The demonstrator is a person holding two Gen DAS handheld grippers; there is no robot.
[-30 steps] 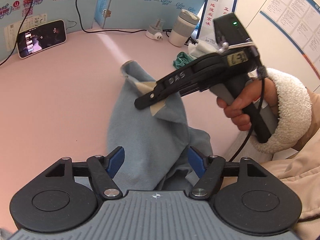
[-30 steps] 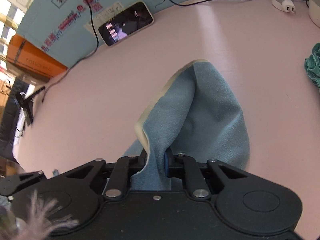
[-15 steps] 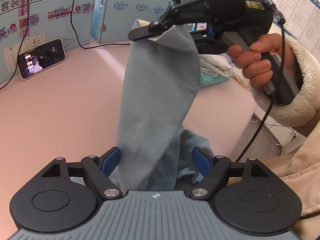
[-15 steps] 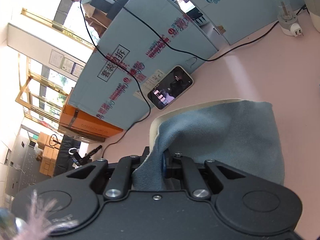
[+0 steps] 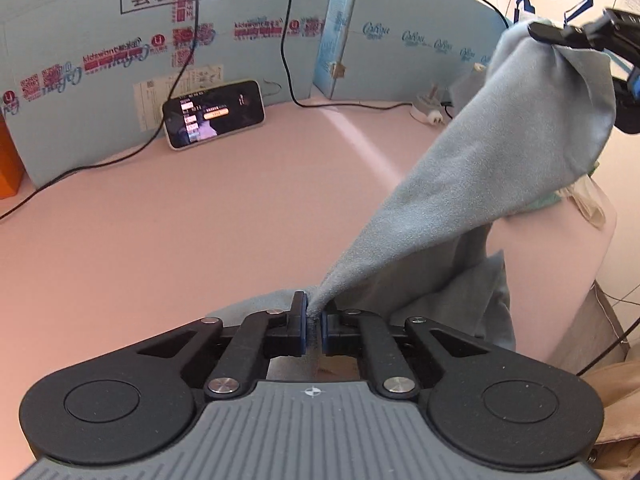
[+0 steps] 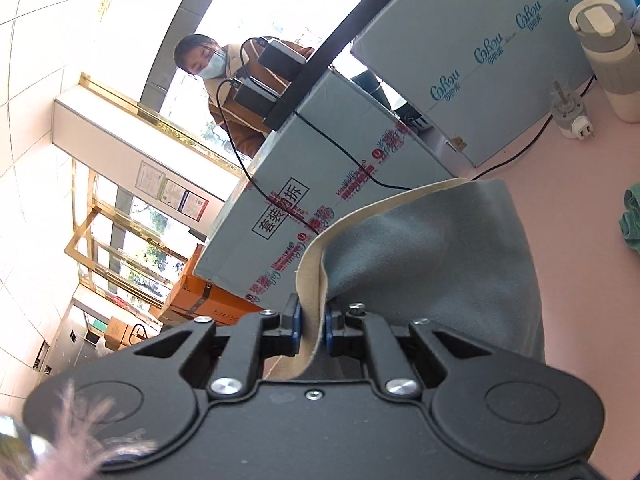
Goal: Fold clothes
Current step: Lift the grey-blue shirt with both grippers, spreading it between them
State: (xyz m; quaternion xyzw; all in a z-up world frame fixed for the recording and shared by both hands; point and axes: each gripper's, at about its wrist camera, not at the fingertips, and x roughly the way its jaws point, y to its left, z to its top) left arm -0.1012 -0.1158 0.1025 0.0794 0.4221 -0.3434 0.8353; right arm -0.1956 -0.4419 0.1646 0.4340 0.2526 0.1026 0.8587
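the left gripper [image 5: 314, 322] has its jaws clamped together on a pinched corner of the blue-grey garment [image 5: 500, 168], low over the pink counter [image 5: 160, 248]. from that pinch the cloth runs up and to the right as a taut, twisted sheet to the right gripper [image 5: 560, 36], which holds it high at the upper right edge of the left wrist view; a lower fold of the same cloth hangs down and rests at the counter's near right edge. in the right wrist view the right gripper [image 6: 312, 328] has its jaws clamped on the garment's cream-coloured hem [image 6: 316, 264], the blue-grey body [image 6: 432, 256] draping away to the right. a phone [image 5: 214, 114] leans against the blue cardboard wall [image 5: 100, 60] at the back of the counter, a white tumbler [image 6: 610, 52] and a plug adapter [image 6: 572, 120] stand near the far corner, and a teal cloth [image 6: 632, 220] lies at the right.
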